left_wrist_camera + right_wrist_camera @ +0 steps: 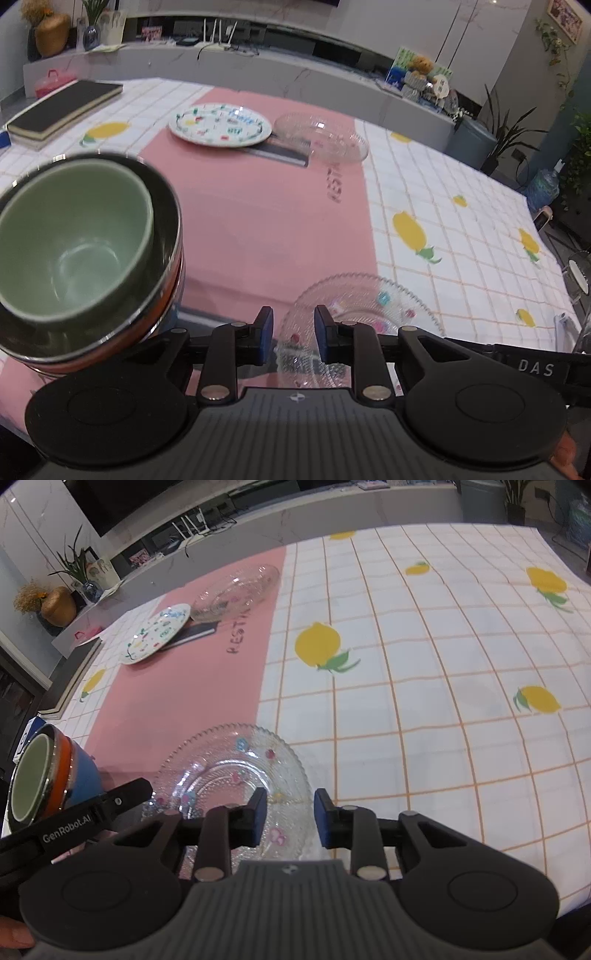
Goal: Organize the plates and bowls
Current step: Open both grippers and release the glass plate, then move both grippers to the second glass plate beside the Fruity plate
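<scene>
A clear beaded glass plate [369, 295] [236, 768] with small coloured flowers lies at the near edge of the pink mat [258, 206]. My left gripper [293, 332] stands over its near left rim, jaws apart and not pressing on it. My right gripper [290, 816] stands over its near right rim the same way, open. To the left stands a stack of bowls: a green bowl [74, 236] [27, 775] nested in a steel one with an orange band. At the far end a white patterned plate [220, 124] [157, 633] and a clear glass dish [321, 136] [236, 587] rest on a dark book [284, 153].
A thick black notebook [62, 107] lies at the far left of the table. The lemon-print tablecloth [424, 664] stretches out to the right. A low cabinet with vases, plants and a router runs behind the table. A fingertip [14, 934] shows at the lower left.
</scene>
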A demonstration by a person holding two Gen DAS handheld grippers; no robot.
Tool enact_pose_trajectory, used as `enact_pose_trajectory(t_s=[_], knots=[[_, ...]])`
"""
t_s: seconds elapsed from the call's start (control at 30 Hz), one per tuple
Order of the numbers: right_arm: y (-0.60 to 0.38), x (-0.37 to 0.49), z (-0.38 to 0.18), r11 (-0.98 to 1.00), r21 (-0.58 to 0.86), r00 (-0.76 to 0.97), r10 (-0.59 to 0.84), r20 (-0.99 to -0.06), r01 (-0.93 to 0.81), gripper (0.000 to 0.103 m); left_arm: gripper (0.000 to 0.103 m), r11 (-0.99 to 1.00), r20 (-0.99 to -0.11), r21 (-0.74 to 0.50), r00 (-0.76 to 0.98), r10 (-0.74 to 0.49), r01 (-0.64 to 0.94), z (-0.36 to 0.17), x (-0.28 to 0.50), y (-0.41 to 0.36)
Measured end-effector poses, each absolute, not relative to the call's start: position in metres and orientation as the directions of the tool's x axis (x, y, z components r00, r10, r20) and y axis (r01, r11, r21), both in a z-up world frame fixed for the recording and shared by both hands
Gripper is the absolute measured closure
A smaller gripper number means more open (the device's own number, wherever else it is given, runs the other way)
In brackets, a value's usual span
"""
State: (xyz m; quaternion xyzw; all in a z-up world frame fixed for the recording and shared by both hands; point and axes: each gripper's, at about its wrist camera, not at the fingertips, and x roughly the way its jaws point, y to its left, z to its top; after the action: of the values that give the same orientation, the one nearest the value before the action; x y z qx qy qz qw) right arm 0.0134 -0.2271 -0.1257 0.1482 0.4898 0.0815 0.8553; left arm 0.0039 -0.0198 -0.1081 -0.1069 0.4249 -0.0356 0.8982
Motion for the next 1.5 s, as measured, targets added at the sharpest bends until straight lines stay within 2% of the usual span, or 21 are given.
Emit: enact_pose_trajectory(t_s=[0.13,0.4,0.5,0.73,1.2,1.5], knots=[[-0.226,0.016,-0.113,0.944,0.328,0.529,0.284,-0.800,-0.011,0.069,0.071,0.973,-0.742,-0.229,0.648,-0.175,0.000,-0.093,0.008,-0.023],[-0.226,0.033,-0.079,0.949,0.310,0.590,0.279,-0.758,-0.051,0.065,0.070,0.968,-0.717,-0.250,0.668,-0.198,0.019,-0.064,0.032,-0.025],[-0.228,0.045,-0.069,0.949,0.311,0.606,0.278,-0.745,-0.054,0.065,0.066,0.964,-0.709,-0.263,0.671,-0.217,0.035,-0.056,0.044,-0.026],[-0.228,0.083,-0.057,0.945,0.320,0.620,0.290,-0.729,-0.067,0.063,0.064,0.958,-0.689,-0.283,0.685,-0.238,0.048,-0.042,0.078,-0.025],[-0.213,0.183,-0.086,0.935,0.348,0.592,0.319,-0.740,-0.068,0.059,0.064,0.903,-0.717,-0.388,0.675,-0.173,-0.182,-0.072,0.171,0.001],[-0.211,0.251,-0.127,0.932,0.359,0.572,0.318,-0.756,-0.045,0.067,0.062,0.896,-0.751,-0.361,0.651,-0.115,-0.258,-0.111,0.222,-0.004]])
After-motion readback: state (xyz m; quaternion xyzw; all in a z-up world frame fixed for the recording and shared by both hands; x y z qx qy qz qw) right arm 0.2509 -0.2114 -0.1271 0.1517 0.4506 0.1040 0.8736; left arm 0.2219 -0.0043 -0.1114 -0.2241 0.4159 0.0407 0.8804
